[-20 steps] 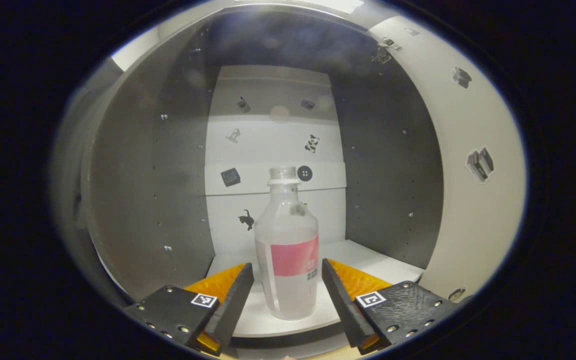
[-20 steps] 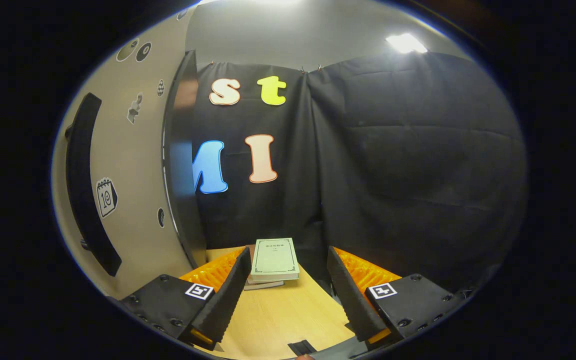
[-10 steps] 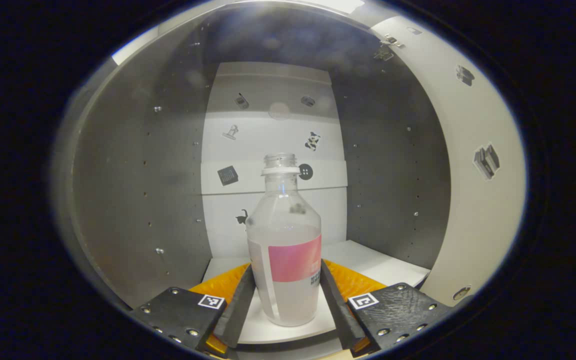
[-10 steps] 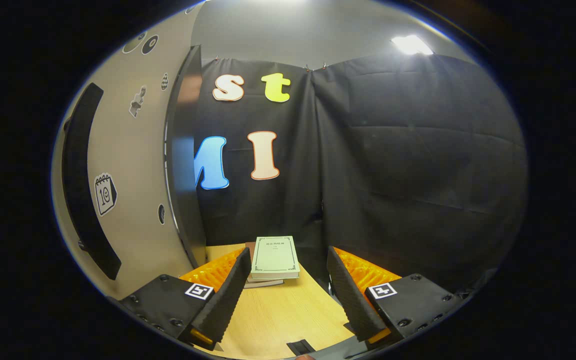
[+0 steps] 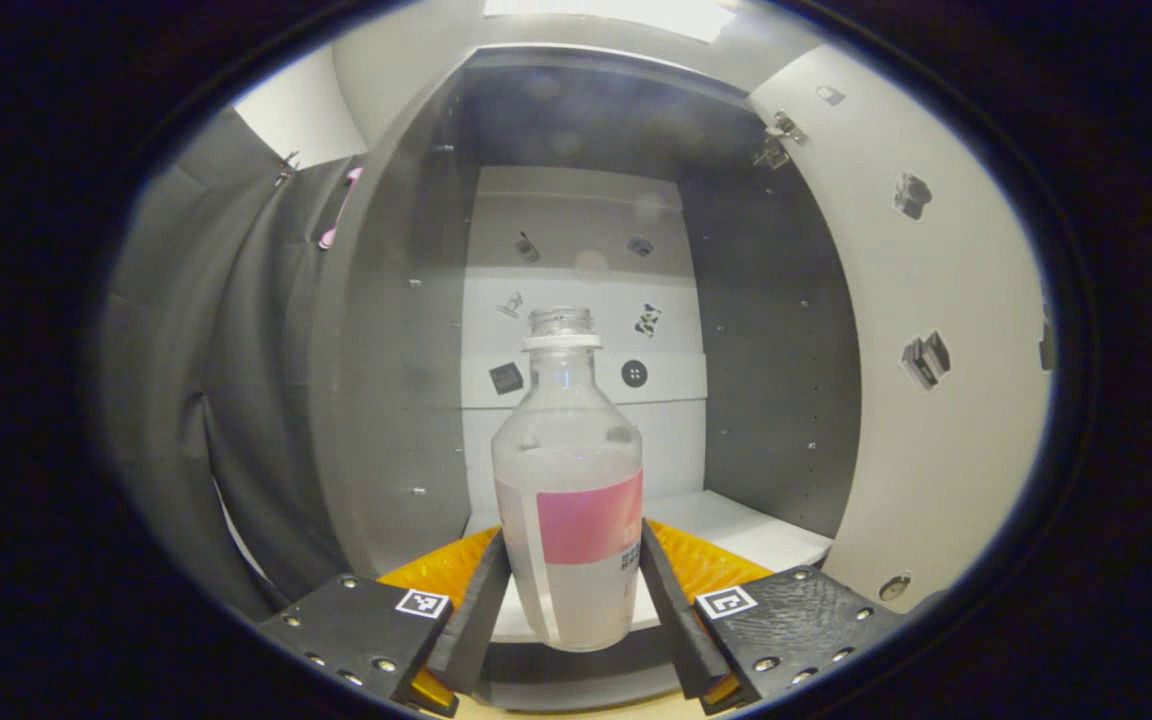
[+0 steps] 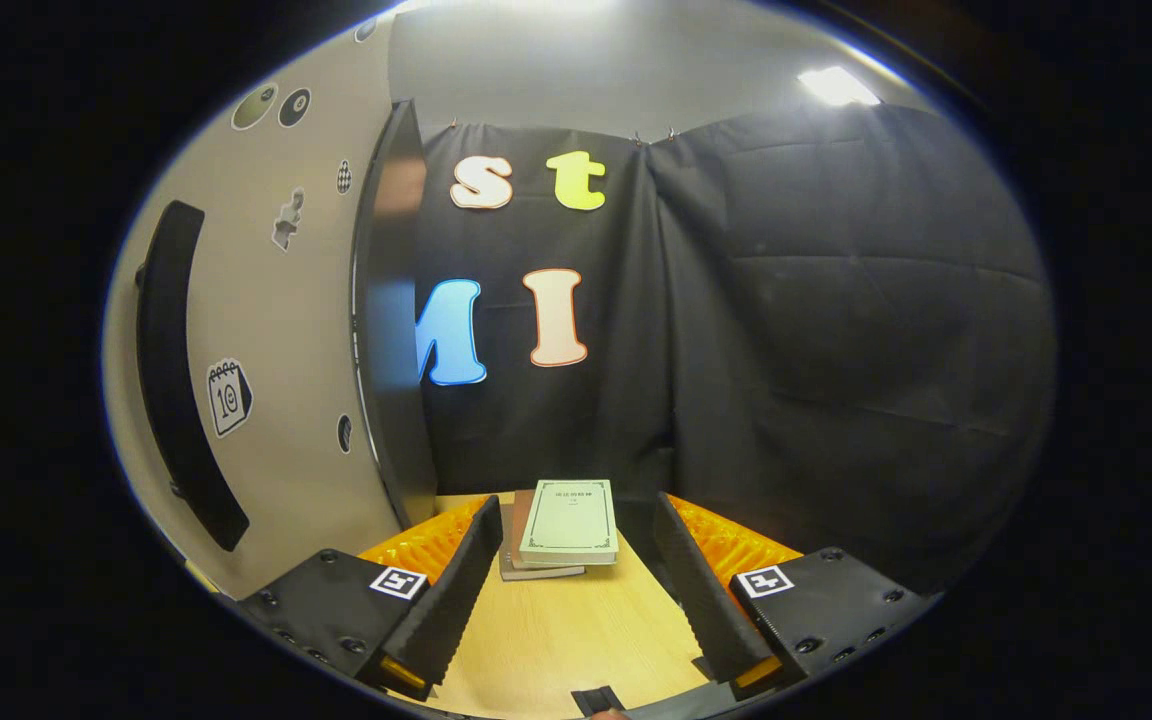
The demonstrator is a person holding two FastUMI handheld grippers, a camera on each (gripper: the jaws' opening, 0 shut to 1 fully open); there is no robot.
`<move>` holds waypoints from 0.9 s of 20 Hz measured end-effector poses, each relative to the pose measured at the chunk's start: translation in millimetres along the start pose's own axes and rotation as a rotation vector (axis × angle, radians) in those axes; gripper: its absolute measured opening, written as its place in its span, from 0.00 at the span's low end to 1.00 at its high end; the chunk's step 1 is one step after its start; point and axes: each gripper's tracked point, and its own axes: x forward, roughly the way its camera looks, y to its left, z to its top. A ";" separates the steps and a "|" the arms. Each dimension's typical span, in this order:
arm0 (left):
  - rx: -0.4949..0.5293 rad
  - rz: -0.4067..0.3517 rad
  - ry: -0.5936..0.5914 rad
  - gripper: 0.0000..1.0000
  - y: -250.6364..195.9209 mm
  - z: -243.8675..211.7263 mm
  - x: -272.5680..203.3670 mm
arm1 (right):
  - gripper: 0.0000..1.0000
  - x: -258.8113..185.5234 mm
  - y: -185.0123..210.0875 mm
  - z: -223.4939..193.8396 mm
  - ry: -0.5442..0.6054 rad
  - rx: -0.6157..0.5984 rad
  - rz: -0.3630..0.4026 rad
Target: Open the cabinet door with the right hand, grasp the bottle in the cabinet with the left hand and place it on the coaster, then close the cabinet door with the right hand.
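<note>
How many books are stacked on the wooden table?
2: a pale green book lies on top, a brown book beneath it, on the light wooden table. Others underneath may be hidden.

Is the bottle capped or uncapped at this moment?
Uncapped: the bottle, held upright by the left gripper, shows a bare threaded neck with an open rim.

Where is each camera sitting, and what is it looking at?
Left gripper view: rides on the left gripper, looking into the open cabinet; its own jaws press both sides of the bottle.
Right gripper view: rides on the right gripper, looking past the door handle at stacked books on the table; its jaws stand apart.
Shared: the open cabinet door, seen from opposite faces.
</note>
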 end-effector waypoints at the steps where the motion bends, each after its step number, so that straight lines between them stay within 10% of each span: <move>1: -0.002 0.019 -0.002 0.72 5.9 1.0 -9.6 | 0.96 -0.1 -0.6 0.5 -0.001 0.002 0.013; 18: -0.026 0.236 -0.006 0.72 62.9 -31.1 -175.1 | 0.93 -9.4 7.2 -1.5 -0.029 0.014 0.199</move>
